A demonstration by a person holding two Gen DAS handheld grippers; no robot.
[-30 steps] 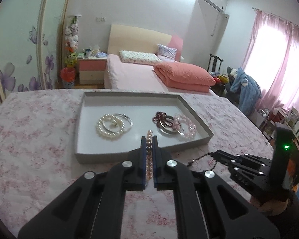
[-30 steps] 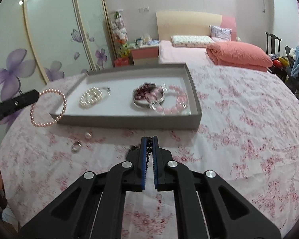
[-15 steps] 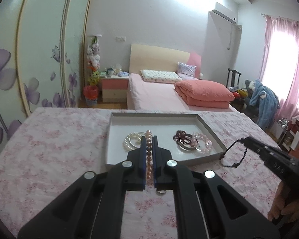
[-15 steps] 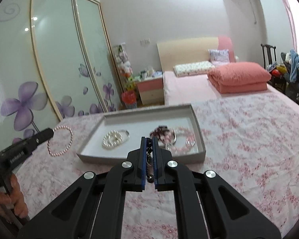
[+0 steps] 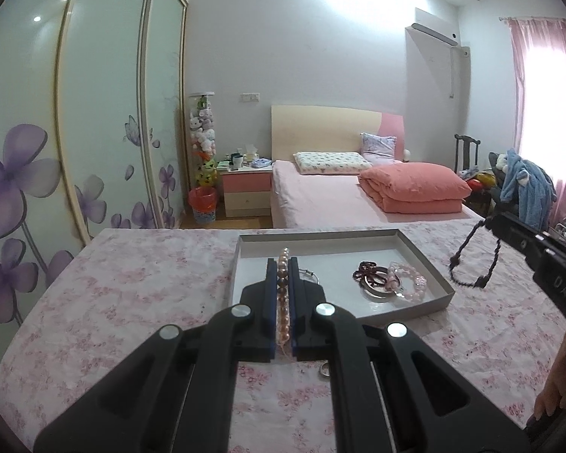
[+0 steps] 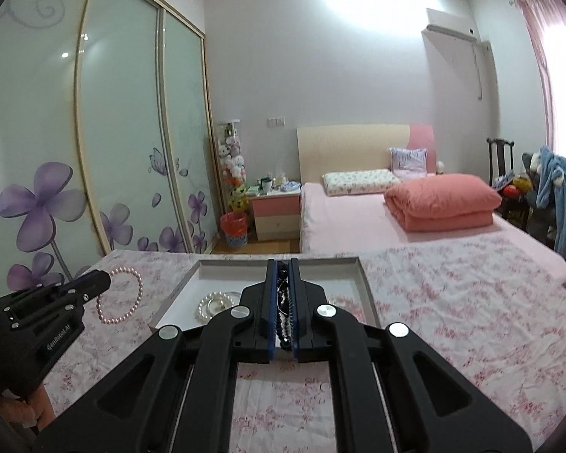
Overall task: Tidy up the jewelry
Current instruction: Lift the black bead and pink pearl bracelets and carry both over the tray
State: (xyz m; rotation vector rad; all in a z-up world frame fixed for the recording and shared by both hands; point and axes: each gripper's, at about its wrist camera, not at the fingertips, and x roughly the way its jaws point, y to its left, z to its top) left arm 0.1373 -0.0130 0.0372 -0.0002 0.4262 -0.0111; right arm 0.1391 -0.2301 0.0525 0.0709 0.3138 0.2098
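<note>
My left gripper (image 5: pixel 282 262) is shut on a pink pearl bracelet (image 5: pixel 283 302), held above the near left part of the grey tray (image 5: pixel 428 264). From the right wrist view the same bracelet (image 6: pixel 120 296) hangs as a loop from the left gripper (image 6: pixel 103 281), left of the tray (image 6: pixel 363 277). My right gripper (image 6: pixel 282 262) is shut on a black bead bracelet (image 6: pixel 283 302); that bracelet (image 5: pixel 469 264) dangles off the right gripper (image 5: pixel 488 223) beside the tray's right wall. Inside lie a dark red bracelet (image 5: pixel 368 268), a pink crystal bracelet (image 5: pixel 409 283) and a white pearl bracelet (image 6: pixel 212 304).
The tray rests on a table with a pink flowered cloth (image 5: pixel 132 283). A small ring (image 5: pixel 323 370) lies on the cloth under my left gripper. A person's hand (image 5: pixel 558 389) holds the right gripper. A bed (image 5: pixel 339 196) and sliding wardrobe doors (image 5: pixel 105 113) stand beyond.
Both grippers have risen and tipped up toward level. The black bracelet has come up off the cloth and now hangs free. The pearl bracelet stays clamped.
</note>
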